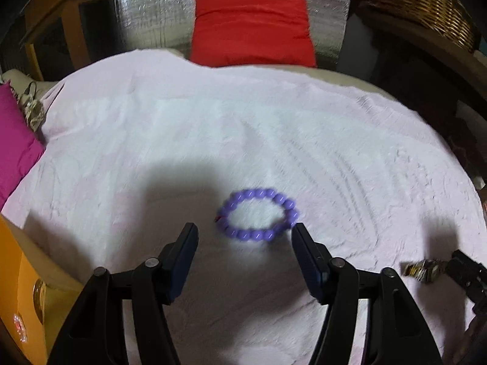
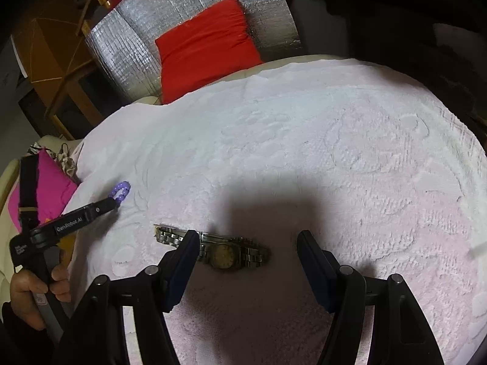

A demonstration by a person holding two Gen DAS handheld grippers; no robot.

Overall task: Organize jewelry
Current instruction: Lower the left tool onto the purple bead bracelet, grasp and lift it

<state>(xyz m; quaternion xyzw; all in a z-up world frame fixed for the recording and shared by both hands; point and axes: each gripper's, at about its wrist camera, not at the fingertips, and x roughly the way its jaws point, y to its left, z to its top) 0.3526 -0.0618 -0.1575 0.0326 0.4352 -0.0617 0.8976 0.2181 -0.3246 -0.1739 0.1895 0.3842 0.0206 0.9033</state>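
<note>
A purple bead bracelet (image 1: 257, 214) lies flat on the pale pink textured cloth (image 1: 213, 127). My left gripper (image 1: 245, 231) is open, its jaws standing wide just short of the bracelet on either side. A metal wristwatch (image 2: 223, 251) with a gold face lies on the cloth (image 2: 304, 140). My right gripper (image 2: 246, 238) is open above it, the left finger over part of the band. The watch also shows in the left wrist view (image 1: 423, 270). The left gripper shows in the right wrist view (image 2: 91, 211) beside the bracelet (image 2: 121, 191).
A red cushion (image 1: 251, 26) leans against a silver foil panel (image 1: 152, 9) at the back. A magenta cushion (image 1: 13, 149) lies at the left edge. An orange box (image 1: 21, 307) sits at the near left. A wicker basket (image 1: 426, 3) is at the far right.
</note>
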